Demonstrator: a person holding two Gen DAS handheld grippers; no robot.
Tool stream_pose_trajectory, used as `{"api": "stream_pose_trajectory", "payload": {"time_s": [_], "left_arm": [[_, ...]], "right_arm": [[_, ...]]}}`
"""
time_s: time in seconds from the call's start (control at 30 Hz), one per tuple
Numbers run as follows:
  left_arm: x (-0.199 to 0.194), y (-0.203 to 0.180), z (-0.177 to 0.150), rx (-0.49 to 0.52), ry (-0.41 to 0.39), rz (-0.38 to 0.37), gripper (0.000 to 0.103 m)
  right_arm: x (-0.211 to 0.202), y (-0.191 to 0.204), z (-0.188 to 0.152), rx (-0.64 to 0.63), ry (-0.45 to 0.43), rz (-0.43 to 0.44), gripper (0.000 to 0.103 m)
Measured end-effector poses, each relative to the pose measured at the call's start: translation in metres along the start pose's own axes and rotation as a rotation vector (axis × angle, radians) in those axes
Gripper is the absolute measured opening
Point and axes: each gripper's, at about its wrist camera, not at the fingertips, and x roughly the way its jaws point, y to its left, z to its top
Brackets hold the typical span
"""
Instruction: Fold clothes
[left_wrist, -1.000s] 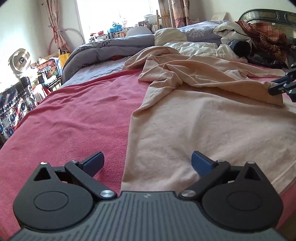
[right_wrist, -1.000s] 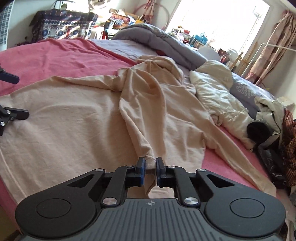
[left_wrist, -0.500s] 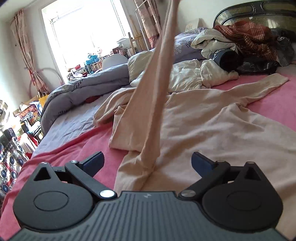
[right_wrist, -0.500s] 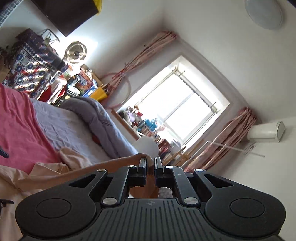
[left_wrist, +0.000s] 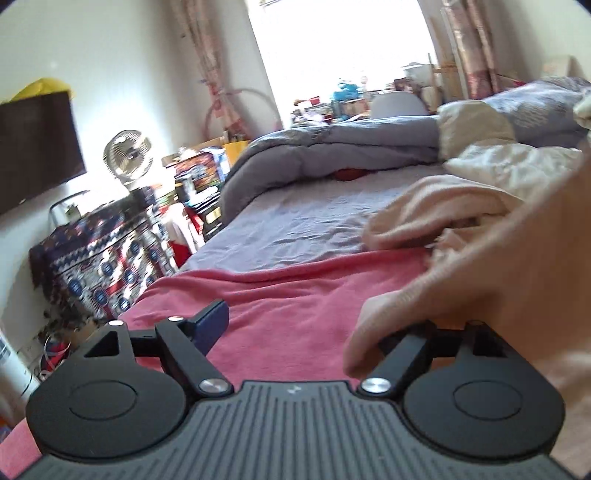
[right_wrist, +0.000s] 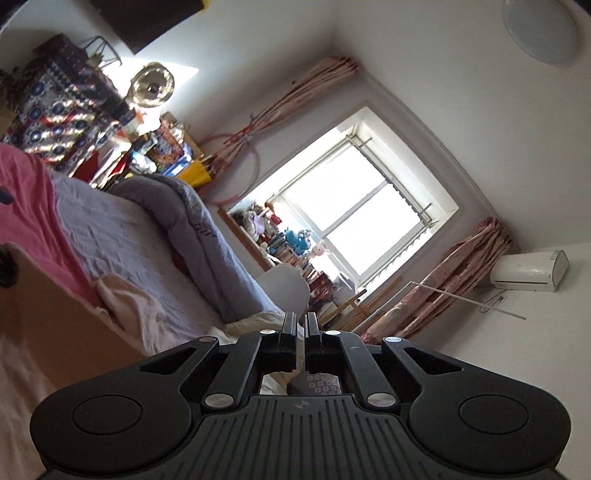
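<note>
Beige garment (left_wrist: 498, 280) lifted off the pink blanket (left_wrist: 288, 302), hanging taut across the right of the left wrist view, draped over one finger there. Left gripper (left_wrist: 306, 325) apart and closing, cloth at one finger only, not yet pinched. Right gripper (right_wrist: 300, 328) raised, pressed together; no cloth visible between the tips. Risk: sleeve slipping free, or a thin catch by the left, leaving a skewed fold. Open blanket to the left; grey duvet (left_wrist: 332, 147) and bed edge beyond.
</note>
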Motion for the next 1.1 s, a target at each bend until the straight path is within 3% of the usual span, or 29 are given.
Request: {"api": "stream_pose_trajectory", "payload": {"time_s": [0.07,0.1,0.23,0.33,0.4,0.47,0.53,0.63,0.7,0.77,0.8,1.0,1.1], "left_arm": [[0.008,0.019,-0.007,-0.037,0.041,-0.022,0.083],[0.008,0.022,-0.015,-0.018,0.055,-0.034,0.083],[0.003,0.016,-0.050,0.129,0.051,-0.033,0.083],[0.010,0.008,-0.060,0.162,0.100,-0.048,0.083],[0.014,0.010,-0.059,0.137,0.115,-0.067,0.084],[0.020,0.013,-0.058,0.103,0.140,-0.091,0.086],[0.023,0.021,-0.059,0.056,0.154,-0.109,0.088],[0.024,0.030,-0.061,0.015,0.165,-0.129,0.089],[0.023,0.030,-0.063,0.013,0.161,-0.129,0.089],[0.024,0.031,-0.063,0.013,0.160,-0.129,0.090],[0.025,0.032,-0.063,0.009,0.161,-0.132,0.090],[0.029,0.041,-0.063,-0.043,0.173,-0.165,0.090],[0.025,0.037,-0.063,-0.019,0.157,-0.159,0.090]], "right_arm": [[-0.001,0.002,-0.009,0.056,-0.005,0.023,0.005],[-0.003,0.008,-0.015,0.069,0.025,0.077,0.005],[-0.014,0.050,-0.068,0.160,0.254,0.336,0.007],[-0.004,0.074,-0.110,0.266,0.431,0.437,0.008],[0.017,0.085,-0.120,0.384,0.509,0.459,0.011],[0.047,0.087,-0.128,0.510,0.562,0.480,0.028],[0.074,0.097,-0.129,0.533,0.588,0.493,0.054],[0.106,0.118,-0.128,0.447,0.605,0.494,0.063],[0.121,0.137,-0.128,0.381,0.608,0.535,0.060],[0.127,0.145,-0.128,0.383,0.630,0.568,0.029],[0.130,0.148,-0.128,0.395,0.638,0.579,0.008],[0.108,0.114,-0.084,0.334,0.411,0.446,0.008],[0.075,0.080,-0.056,0.269,0.156,0.270,0.008]]}}
